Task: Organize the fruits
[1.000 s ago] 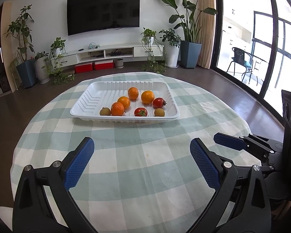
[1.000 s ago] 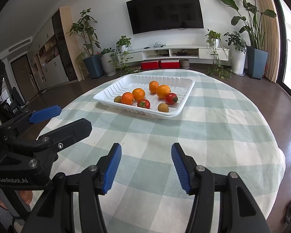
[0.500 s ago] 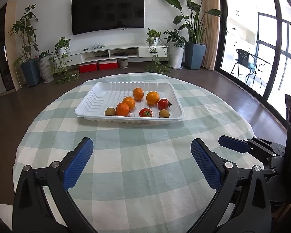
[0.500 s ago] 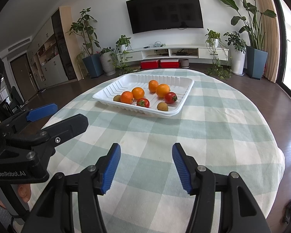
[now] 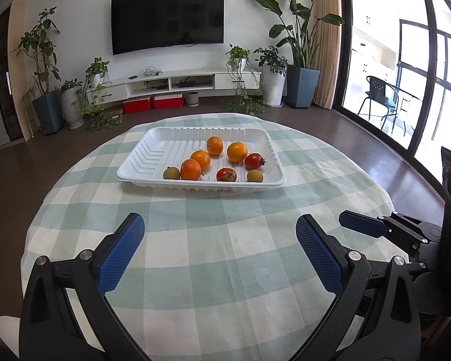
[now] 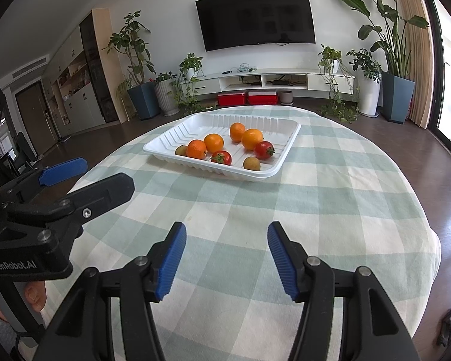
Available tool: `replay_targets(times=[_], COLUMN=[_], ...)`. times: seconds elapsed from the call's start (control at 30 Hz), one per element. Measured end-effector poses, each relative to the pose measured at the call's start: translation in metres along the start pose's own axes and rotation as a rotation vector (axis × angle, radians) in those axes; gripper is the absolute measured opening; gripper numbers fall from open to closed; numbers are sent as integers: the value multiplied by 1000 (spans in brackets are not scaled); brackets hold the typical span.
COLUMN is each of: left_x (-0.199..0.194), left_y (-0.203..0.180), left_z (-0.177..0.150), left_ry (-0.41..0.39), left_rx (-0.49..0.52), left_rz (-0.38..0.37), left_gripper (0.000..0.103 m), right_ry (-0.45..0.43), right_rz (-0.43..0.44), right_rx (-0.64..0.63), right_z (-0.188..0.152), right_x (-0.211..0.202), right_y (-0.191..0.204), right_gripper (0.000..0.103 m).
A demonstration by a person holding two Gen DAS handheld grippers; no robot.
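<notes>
The fruits lie all together in the white tray [image 5: 153,162], a little above the middle of both frames: four oranges [image 5: 237,151], two tomatoes [image 5: 254,161] and two small brownish-green fruits [image 5: 254,176] which I cannot name with certainty. They are loosely mixed — the oranges toward the middle and back, one small fruit at the left front touching an orange, the other at the right front just beside a tomato. The tray stands on the round table [image 5: 195,264] with the green-and-white checked cloth, well apart from both grippers. The left gripper [image 5: 219,252] is at the bottom of its frame with the jaws wide apart and nothing between them; the right gripper [image 6: 227,260] is also empty, its jaws apart but somewhat less. This scene would fit fruits already gathered into the tray, and also fruits waiting to be sorted by kind, so I cannot judge which. In my judgement the risks are these: the fruits are round and the tray floor is ribbed, so a push from one finger could make a neighbour roll; the tomatoes are probably soft and could be bruised by a hard squeeze; the tray looks light and may slide on the cloth; and the two grippers, close side by side at the frame edges, could collide when reaching together.
</notes>
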State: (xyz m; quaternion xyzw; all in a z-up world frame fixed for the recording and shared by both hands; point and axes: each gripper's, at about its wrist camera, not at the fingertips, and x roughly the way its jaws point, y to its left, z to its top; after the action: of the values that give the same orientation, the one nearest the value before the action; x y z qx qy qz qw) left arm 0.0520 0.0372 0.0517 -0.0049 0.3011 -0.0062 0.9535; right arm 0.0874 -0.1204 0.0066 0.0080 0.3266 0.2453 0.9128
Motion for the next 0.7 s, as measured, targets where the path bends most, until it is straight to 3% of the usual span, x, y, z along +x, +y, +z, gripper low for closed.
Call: replay_targets(times=[0.7], left_x=[-6], left_y=[-8], left_z=[-3], left_ry=[-32], left_rx=[29], left_rz=[1], left_gripper=[102], right_ry=[-1], right_rz=[-2], right_rx=[-1], right_z=[0], right_x=[-1], right_y=[-1], right_gripper=[63])
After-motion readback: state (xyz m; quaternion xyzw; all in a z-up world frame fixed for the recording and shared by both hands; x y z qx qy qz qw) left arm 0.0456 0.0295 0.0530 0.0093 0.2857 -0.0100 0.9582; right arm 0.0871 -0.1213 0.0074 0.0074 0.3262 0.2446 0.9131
